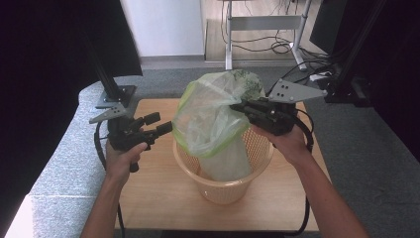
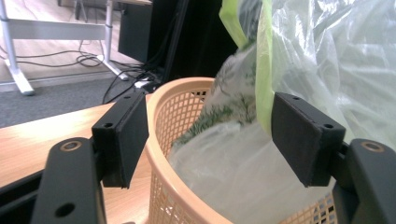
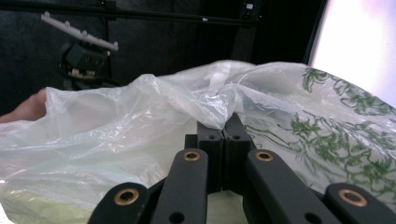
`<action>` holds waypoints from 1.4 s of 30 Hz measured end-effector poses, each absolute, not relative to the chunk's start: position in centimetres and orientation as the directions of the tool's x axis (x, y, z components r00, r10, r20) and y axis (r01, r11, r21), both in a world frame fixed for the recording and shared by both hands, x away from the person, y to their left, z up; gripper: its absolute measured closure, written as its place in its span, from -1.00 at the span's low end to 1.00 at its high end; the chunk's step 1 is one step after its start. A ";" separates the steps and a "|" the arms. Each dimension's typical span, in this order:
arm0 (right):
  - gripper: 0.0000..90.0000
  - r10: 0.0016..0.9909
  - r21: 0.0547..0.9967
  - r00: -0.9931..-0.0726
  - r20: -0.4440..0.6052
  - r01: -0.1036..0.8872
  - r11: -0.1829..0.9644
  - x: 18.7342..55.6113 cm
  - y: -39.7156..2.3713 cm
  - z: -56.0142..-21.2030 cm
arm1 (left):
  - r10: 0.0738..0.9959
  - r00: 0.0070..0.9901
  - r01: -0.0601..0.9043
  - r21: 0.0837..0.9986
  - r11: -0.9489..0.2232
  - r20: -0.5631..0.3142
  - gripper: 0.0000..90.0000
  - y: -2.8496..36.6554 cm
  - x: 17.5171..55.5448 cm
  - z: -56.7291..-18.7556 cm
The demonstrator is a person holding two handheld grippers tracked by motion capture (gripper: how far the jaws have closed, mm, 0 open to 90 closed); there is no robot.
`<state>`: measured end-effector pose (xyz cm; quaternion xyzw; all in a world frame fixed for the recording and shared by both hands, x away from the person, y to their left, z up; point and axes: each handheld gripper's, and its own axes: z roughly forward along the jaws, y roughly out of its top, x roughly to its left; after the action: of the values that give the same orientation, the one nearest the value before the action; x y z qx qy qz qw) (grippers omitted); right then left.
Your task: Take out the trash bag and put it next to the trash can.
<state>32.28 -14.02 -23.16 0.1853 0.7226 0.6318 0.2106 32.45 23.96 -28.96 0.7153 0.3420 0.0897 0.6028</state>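
Two grippers, one bin liner, so this looks like the fit-the-bag-into-the-bin stage. The right gripper [image 1: 236, 107] has its jaws clenched on a pinch of the plastic bag [image 1: 210, 119], holding that side up above the basket [image 1: 223, 186], which sits around the middle of the tabletop [image 1: 148, 208], a bit toward the right edge. The left gripper [image 1: 162, 124] hangs just beside the bag's left side with its jaws released; in the left gripper view the basket rim and the bag's green edge sit in the gap, but the pads [image 2: 299, 135] aren't pressing on anything.

My guess for the next move: the left jaws need to close on the green hem, then both sides get spread and pulled down over the rim.

Materials: the bag is thin, crinkly, see-through film with a lime-green hem and a leafy green print on one side. The basket is round, peach-coloured plastic lattice, tapering downward. The tabletop is smooth, light wood.
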 end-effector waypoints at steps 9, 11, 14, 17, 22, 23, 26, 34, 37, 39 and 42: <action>0.96 0.565 0.995 -0.823 -0.065 -0.014 0.094 32.3 -14.7 -22.4 | 0.606 0.765 0.339 0.936 -0.092 -0.218 -0.48 23.4 32.0 -29.1; 0.96 0.572 0.998 -0.819 -0.046 -0.009 0.068 32.3 -15.4 -22.1 | 0.609 0.759 0.352 0.932 -0.085 -0.231 -0.48 24.1 32.2 -29.3; 0.96 0.570 0.999 -0.821 -0.024 0.001 0.044 32.3 -16.0 -21.9 | 0.579 0.776 0.370 0.924 -0.096 -0.250 -0.52 24.0 32.3 -29.9; 0.96 0.554 1.000 -0.832 -0.008 0.008 0.027 32.2 -15.4 -21.8 | 0.505 0.825 0.355 0.928 -0.116 -0.253 -0.59 22.1 32.2 -30.2; 0.96 0.501 0.997 -0.865 -0.033 0.006 0.076 31.3 -11.5 -22.0 | 0.408 0.892 0.282 0.944 -0.170 -0.193 -0.68 17.2 31.2 -29.5; 0.96 0.488 0.996 -0.872 -0.036 0.009 0.090 31.1 -10.7 -22.1 | 0.408 0.894 0.276 0.944 -0.179 -0.184 -0.69 16.4 31.1 -29.3; 0.96 0.446 0.991 -0.894 -0.040 0.023 0.133 30.5 -8.7 -22.4 | 0.418 0.894 0.262 0.947 -0.187 -0.165 -0.68 14.8 31.2 -29.0; 0.96 0.371 0.978 -0.928 -0.028 0.052 0.204 29.7 -6.8 -23.1 | 0.439 0.890 0.209 0.968 -0.141 -0.128 0.60 14.1 31.4 -28.6; 0.69 0.363 0.979 -0.932 -0.019 0.055 0.194 29.7 -7.3 -23.1 | 0.413 0.897 0.229 0.965 -0.131 -0.156 0.95 14.3 31.6 -28.6; 0.26 0.383 0.984 -0.923 -0.039 0.032 0.177 29.3 -8.0 -23.0 | 0.419 0.895 0.231 0.964 -0.133 -0.156 0.99 14.3 31.7 -28.6; -0.11 0.439 0.995 -0.897 -0.050 -0.010 0.094 28.4 -10.6 -22.7 | 0.429 0.888 0.241 0.962 -0.130 -0.164 0.99 14.9 31.7 -28.4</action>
<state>28.43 -10.62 -22.71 0.1490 0.7197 0.6562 0.1708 31.69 14.87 -28.43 0.7479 0.2239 0.0759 0.6203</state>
